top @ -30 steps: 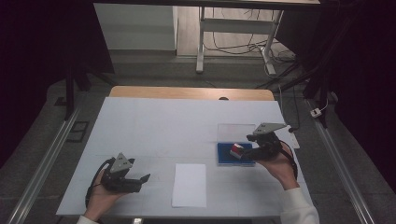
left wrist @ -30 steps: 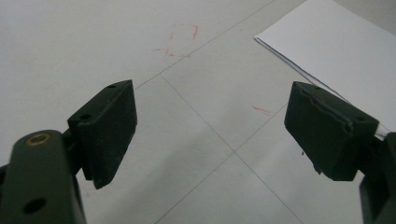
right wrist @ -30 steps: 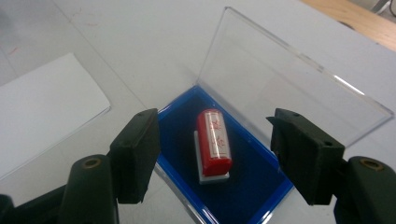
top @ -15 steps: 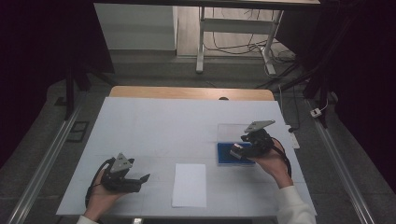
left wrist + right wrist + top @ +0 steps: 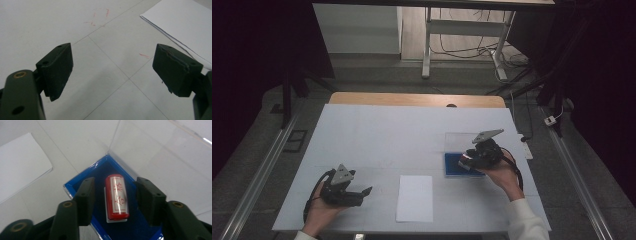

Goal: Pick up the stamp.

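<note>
A red cylindrical stamp [image 5: 117, 196] with a white label lies in a blue-lined clear box [image 5: 82, 181] at the table's right. My right gripper [image 5: 115, 183] reaches down into that box [image 5: 453, 167]. Its jaws have just been closing and now stand on either side of the stamp, with a small gap on each side, so neither pad presses on it. The right gripper [image 5: 467, 161] is held by a hand with a white sleeve. My left gripper [image 5: 362, 195] rests low at the front left, and its jaws [image 5: 112, 67] stand wide open over bare table.
A white sheet of paper [image 5: 414, 197] lies at the front middle, between the two hands, also as the paper [image 5: 182, 22] and the paper [image 5: 20, 162]. The box's clear lid [image 5: 155, 152] stands open behind the stamp. The table [image 5: 377, 135] is white with thin grid lines.
My right gripper has moved left and down over the blue box, and its jaws have narrowed around the red stamp. The left gripper has stayed where it was.
</note>
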The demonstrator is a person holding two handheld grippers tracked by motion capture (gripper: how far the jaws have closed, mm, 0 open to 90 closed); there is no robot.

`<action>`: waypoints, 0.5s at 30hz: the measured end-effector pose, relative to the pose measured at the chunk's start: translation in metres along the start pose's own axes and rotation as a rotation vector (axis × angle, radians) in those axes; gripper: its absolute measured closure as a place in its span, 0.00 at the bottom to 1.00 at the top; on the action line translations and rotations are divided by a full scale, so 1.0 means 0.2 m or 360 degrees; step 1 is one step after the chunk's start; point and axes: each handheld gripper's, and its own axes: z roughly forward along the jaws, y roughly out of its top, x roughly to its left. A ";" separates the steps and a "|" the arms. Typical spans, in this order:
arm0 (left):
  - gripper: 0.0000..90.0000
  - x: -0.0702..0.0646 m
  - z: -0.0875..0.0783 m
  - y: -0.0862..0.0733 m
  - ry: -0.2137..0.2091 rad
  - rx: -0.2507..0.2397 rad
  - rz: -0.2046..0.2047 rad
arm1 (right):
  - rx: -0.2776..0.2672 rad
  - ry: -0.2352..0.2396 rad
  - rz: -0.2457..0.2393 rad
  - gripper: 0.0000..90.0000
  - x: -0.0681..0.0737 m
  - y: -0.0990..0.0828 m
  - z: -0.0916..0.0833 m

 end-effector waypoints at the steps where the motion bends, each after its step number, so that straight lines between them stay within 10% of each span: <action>1: 0.19 0.00 0.00 0.00 -0.0001 0.0000 0.0000 | 0.0000 0.0000 0.0000 0.60 0.00 0.00 0.00; 15: 0.19 0.00 0.00 0.00 0.0007 0.0005 0.0000 | 0.0017 -0.0029 -0.0037 0.77 0.00 0.00 0.00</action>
